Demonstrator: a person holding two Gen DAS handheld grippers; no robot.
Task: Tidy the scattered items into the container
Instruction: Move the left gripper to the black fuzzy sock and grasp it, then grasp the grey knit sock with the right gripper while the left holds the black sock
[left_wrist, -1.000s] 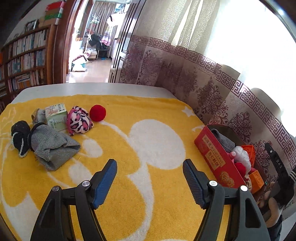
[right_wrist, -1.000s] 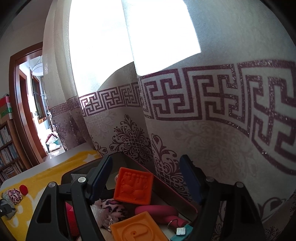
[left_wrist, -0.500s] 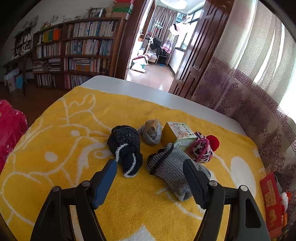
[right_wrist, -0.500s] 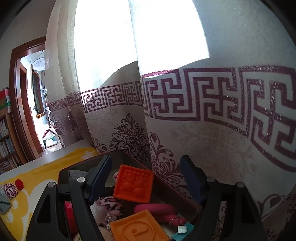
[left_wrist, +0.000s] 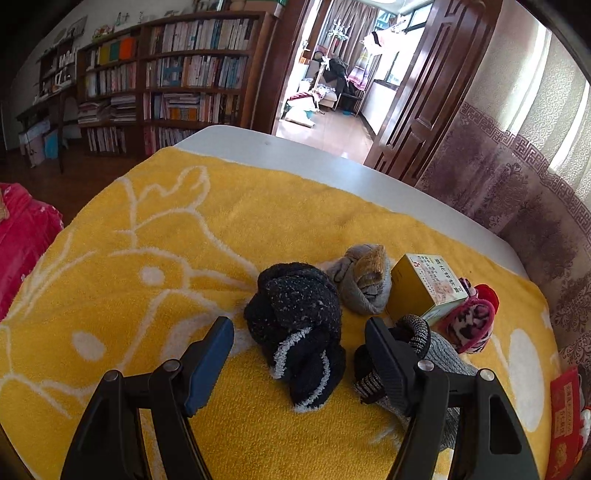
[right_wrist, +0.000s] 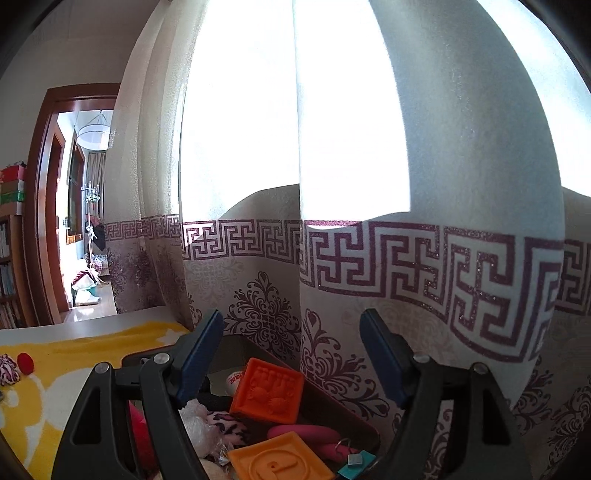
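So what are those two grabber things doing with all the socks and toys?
Someone is tidying. The left gripper is open around a black sock bundle on the yellow towel, not gripping it yet. A grey sock, a small box and other bits wait nearby. The right gripper hangs open and empty over the container, already holding orange blocks.

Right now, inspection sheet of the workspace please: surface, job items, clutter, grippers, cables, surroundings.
Surface: yellow towel on a white table.
Job's things: black sock bundle, grey sock bundle, yellow box, leopard pouch, red ball loose; container holds orange blocks.
Clutter: nothing seen.
Grippers: left gripper open around the black bundle; right gripper open over the container.
Cables: nothing seen.
Surroundings: bookshelf, curtain, doorway.
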